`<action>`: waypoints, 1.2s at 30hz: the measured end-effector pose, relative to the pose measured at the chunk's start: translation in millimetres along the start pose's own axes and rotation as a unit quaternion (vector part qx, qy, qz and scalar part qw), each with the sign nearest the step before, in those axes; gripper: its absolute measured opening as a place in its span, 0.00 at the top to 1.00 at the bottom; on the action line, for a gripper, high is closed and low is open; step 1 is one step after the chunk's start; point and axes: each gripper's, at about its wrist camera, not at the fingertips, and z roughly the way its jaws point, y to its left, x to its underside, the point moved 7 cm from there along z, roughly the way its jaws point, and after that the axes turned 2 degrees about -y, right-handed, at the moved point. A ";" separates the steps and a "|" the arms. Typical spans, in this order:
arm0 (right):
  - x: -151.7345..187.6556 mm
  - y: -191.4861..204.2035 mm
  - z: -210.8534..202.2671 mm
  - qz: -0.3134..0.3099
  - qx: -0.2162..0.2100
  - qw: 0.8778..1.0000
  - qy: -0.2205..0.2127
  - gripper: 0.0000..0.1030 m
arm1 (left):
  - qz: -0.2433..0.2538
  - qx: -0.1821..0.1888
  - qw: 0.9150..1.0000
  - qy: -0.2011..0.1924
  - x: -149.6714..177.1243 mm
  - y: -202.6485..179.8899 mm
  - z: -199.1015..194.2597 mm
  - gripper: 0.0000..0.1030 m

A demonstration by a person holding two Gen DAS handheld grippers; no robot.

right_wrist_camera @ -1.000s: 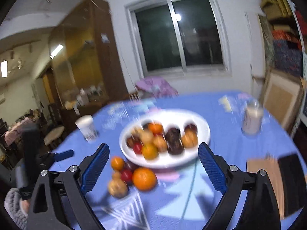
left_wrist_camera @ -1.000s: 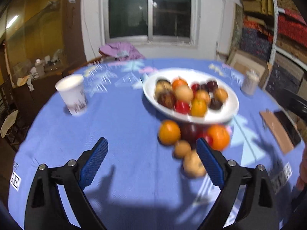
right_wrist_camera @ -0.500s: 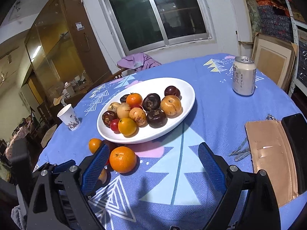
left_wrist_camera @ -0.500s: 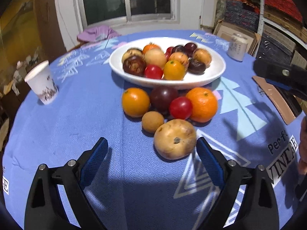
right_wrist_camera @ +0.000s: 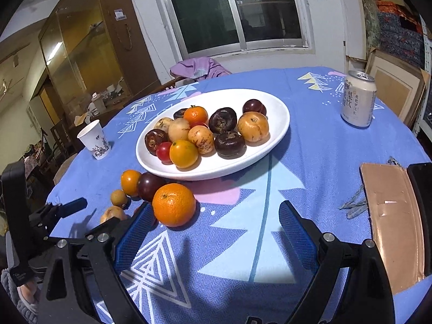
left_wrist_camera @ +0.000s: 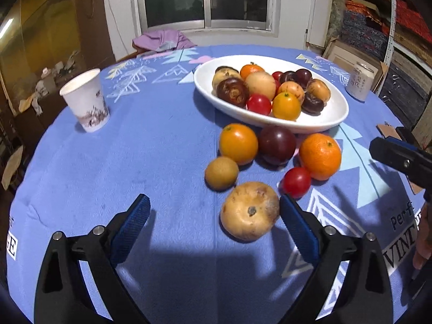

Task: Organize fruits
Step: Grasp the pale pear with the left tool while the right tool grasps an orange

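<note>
**A:** On the blue tablecloth [left_wrist_camera: 162, 140], where did the loose fruit sit?

**B:** In a cluster just in front of the white oval plate [left_wrist_camera: 318, 124]. Nearest my left gripper [left_wrist_camera: 213, 216] was a tan speckled fruit [left_wrist_camera: 249, 210]. It lay between my two blue pads, close against the right one; I couldn't tell if it touched. Behind it: a small brown fruit [left_wrist_camera: 221, 172], a small red one [left_wrist_camera: 296, 182], an orange [left_wrist_camera: 238, 143], a dark plum [left_wrist_camera: 277, 145] and a bigger orange [left_wrist_camera: 320, 156].

**A:** Left fingers?

**B:** Spread wide, gripping nothing.

**A:** Right side?

**B:** My right gripper [right_wrist_camera: 213, 229] was also spread wide and empty. The bigger orange [right_wrist_camera: 173, 204] sat just past my left pad, partly ahead of it. Only bare cloth lay between the pads.

**A:** Plate contents?

**B:** A pile of mixed fruit: orange, tan, red and dark purple-brown pieces, crowded toward the plate's left end in the right wrist view. The right end was bare.

**A:** Anything else on the table?

**B:** A paper cup [left_wrist_camera: 85, 102] stood upright, well left of the plate. A drink can [right_wrist_camera: 357, 100] stood upright to the far right. A tan wallet [right_wrist_camera: 391, 216] lay flat at the right edge, with a dark phone [right_wrist_camera: 421, 189] beside it.
</note>
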 end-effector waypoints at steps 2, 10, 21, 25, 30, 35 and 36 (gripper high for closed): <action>1.0 1.3 0.7 -0.002 -0.002 1.000 0.001 0.08 | 0.006 0.009 1.000 0.011 6.6 -3.1 0.6 0.08; 3.8 13.2 1.9 -0.032 -0.007 0.999 0.003 0.08 | 0.017 0.027 0.999 0.005 10.4 -13.5 1.1 0.11; 10.7 26.0 14.8 -0.056 -0.006 0.998 0.010 0.08 | 0.028 0.046 0.998 0.016 6.7 -28.9 9.4 0.26; 12.1 34.7 24.5 -0.053 -0.019 0.998 0.025 0.08 | 0.047 0.019 0.998 0.025 8.6 -32.2 12.6 0.26; 14.2 39.7 31.3 -0.050 -0.021 0.998 0.037 0.11 | 0.065 -0.003 0.998 0.019 8.1 -36.0 10.7 0.25; 15.9 44.7 35.3 -0.052 -0.024 0.997 0.046 0.17 | 0.064 -0.008 0.998 0.021 7.4 -35.0 11.6 0.21; 16.4 46.0 35.9 -0.053 -0.025 0.997 0.047 0.21 | 0.062 -0.009 0.998 0.022 7.2 -34.1 12.3 0.19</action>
